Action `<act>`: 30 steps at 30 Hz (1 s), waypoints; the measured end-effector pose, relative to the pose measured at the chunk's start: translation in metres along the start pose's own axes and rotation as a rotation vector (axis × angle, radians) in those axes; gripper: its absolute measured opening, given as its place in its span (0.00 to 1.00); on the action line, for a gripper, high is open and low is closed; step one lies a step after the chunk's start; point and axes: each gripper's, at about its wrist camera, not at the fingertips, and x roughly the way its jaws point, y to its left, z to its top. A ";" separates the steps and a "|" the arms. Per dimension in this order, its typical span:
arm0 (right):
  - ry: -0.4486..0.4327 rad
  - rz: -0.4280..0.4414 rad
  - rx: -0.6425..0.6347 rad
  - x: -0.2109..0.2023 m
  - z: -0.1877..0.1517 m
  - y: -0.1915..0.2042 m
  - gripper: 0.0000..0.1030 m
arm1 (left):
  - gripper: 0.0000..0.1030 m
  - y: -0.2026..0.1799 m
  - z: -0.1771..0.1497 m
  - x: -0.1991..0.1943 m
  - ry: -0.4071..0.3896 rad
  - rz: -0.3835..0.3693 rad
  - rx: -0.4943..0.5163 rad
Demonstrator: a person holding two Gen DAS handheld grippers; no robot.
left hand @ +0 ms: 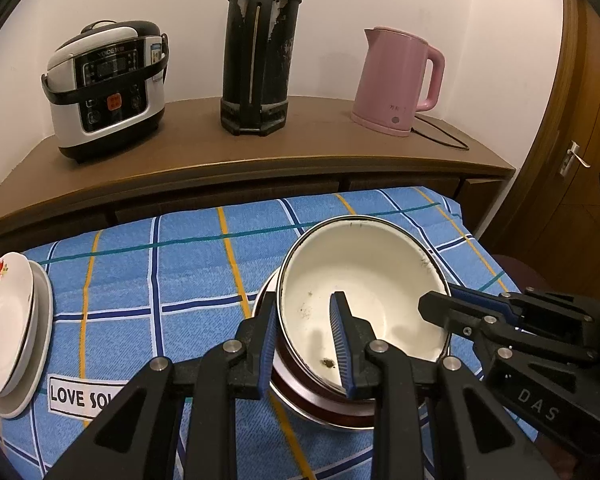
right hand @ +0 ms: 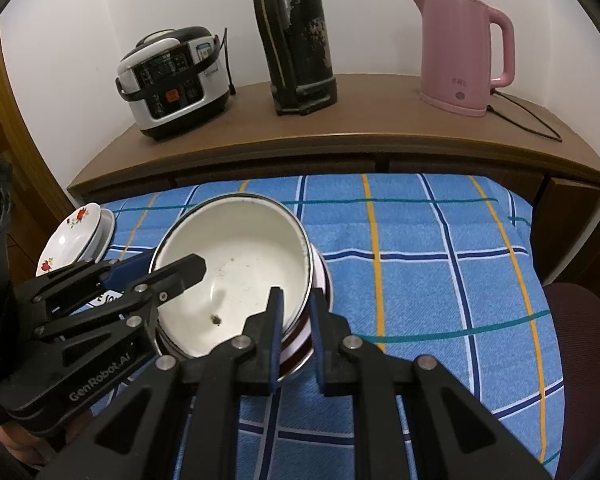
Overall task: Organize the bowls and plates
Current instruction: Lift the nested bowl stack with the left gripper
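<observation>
A white enamel bowl (left hand: 364, 276) sits on top of a stack of bowls (left hand: 320, 404) on the blue checked cloth. My left gripper (left hand: 306, 344) straddles its near-left rim, one finger inside and one outside, with a gap at the rim. My right gripper (right hand: 296, 334) straddles the near-right rim of the same bowl (right hand: 236, 256) the same way, and shows in the left wrist view (left hand: 440, 308). The left gripper shows in the right wrist view (right hand: 172, 270). Two stacked plates with red flowers (left hand: 4, 320) lie at the cloth's left edge, also in the right wrist view (right hand: 74, 236).
The cloth (right hand: 420, 264) covers the table. Behind it a wooden cabinet (left hand: 260, 148) carries a rice cooker (left hand: 108, 84), a black thermos (left hand: 260, 48) and a pink kettle (left hand: 398, 80) with its cord. A wooden door (left hand: 572, 160) stands at the right.
</observation>
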 end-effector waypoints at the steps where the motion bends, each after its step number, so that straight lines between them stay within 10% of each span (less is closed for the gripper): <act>1: 0.003 0.000 0.000 0.001 0.001 0.000 0.14 | 0.27 0.000 0.000 0.000 0.001 -0.001 0.000; 30: 0.069 0.077 0.059 0.003 0.007 -0.011 0.15 | 0.27 0.005 0.005 0.002 0.091 -0.036 -0.045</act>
